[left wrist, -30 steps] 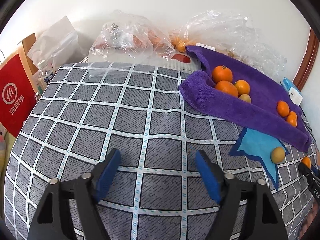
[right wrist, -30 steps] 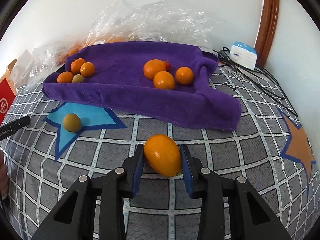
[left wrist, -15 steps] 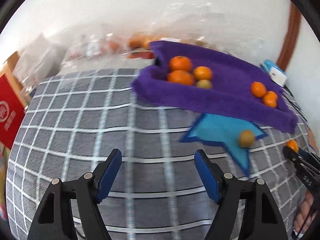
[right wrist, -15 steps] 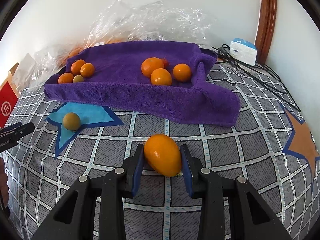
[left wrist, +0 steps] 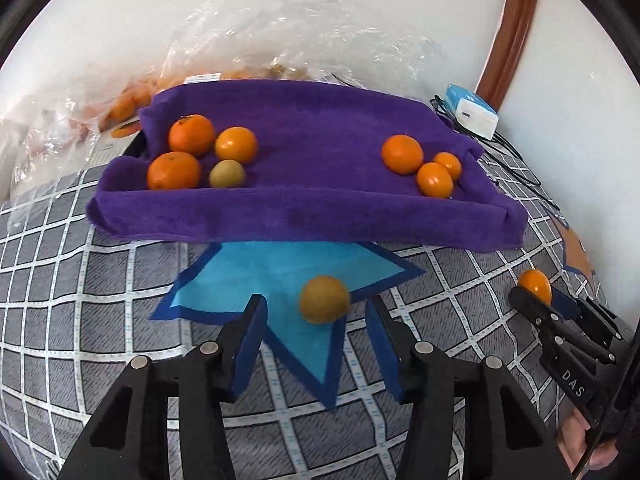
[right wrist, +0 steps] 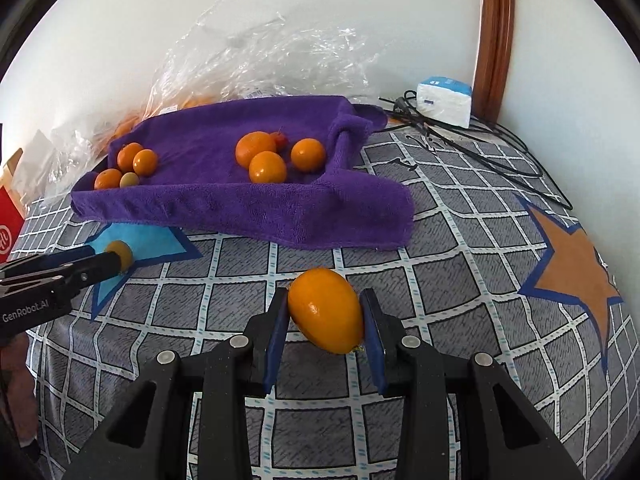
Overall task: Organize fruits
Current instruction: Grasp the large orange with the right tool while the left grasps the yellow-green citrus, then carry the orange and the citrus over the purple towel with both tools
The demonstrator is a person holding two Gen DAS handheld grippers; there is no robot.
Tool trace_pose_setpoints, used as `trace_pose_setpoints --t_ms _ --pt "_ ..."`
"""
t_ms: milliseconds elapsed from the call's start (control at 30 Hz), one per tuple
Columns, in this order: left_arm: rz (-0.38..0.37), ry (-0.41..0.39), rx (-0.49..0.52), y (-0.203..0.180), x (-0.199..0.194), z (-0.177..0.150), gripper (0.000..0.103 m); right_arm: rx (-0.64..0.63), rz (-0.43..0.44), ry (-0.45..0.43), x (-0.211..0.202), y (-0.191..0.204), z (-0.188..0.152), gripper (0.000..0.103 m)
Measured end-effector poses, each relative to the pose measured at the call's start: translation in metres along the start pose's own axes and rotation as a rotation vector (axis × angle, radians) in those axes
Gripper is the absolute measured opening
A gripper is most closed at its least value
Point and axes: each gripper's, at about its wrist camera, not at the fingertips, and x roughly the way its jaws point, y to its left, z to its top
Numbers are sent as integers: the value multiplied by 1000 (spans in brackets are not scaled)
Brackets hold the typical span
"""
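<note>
Right gripper [right wrist: 325,320] clamps oval orange fruit [right wrist: 326,310] above grid-patterned cloth [right wrist: 460,240]. Left gripper [left wrist: 316,320] wide open, brownish fruit [left wrist: 324,299] on blue star [left wrist: 272,272] between fingers, apparently untouched, near purple towel's [left wrist: 312,204] front edge.

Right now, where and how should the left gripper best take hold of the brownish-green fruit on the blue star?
Grip the brownish-green fruit across its widest middle, coming forward and slightly down from the near side. It is round, so no side is better by shape, and it lies alone on the blue star, clear of the purple towel. The open left gripper already faces it, probably wide enough.
</note>
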Motion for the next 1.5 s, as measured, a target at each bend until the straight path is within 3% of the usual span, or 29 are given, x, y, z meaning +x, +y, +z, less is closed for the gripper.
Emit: trace_pose_setpoints --t_ms 100,233,400,600,900,1500 --pt "11 22 -4 -3 9 1 26 -13 -18 17 2 3 -4 35" --pt "22 -8 27 -3 2 2 27 -19 5 21 -1 8 -6 35" --pt "15 -28 -34 25 -22 4 27 -34 -1 23 -7 18 0 35" --pt "92 -41 -49 55 -49 6 27 -39 16 10 -19 29 13 35" --pt "69 -92 -133 90 -81 19 27 -24 46 -25 -34 36 44 35" --pt "58 -161 -133 86 -116 58 27 14 39 -60 -55 27 94 35"
